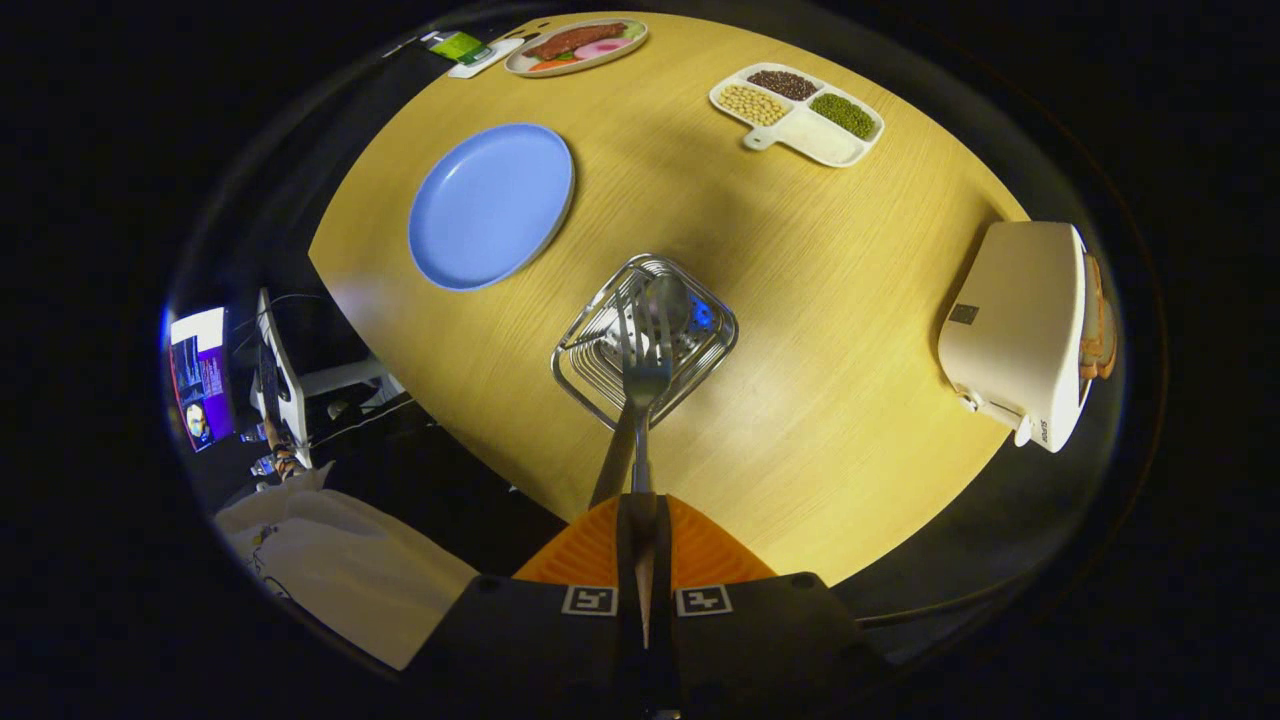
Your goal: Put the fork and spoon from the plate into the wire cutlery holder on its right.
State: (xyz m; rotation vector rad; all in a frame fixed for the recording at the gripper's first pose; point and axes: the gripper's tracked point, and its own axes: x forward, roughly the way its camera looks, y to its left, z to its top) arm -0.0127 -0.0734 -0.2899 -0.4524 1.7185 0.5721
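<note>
Blue plate (490, 205) is bare; my tongs (640, 520) are clamped on fork (645, 350) and spoon (664, 305), hanging above holder (585, 370). Only the drop left, I reckon.

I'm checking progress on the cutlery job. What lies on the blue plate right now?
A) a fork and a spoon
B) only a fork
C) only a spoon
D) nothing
D: the blue plate is bare, while the gripper is shut on the fork and spoon, held over the wire cutlery holder.

wooden table (800, 330): plate (490, 205), holder (645, 340), toaster (1015, 330)
</note>
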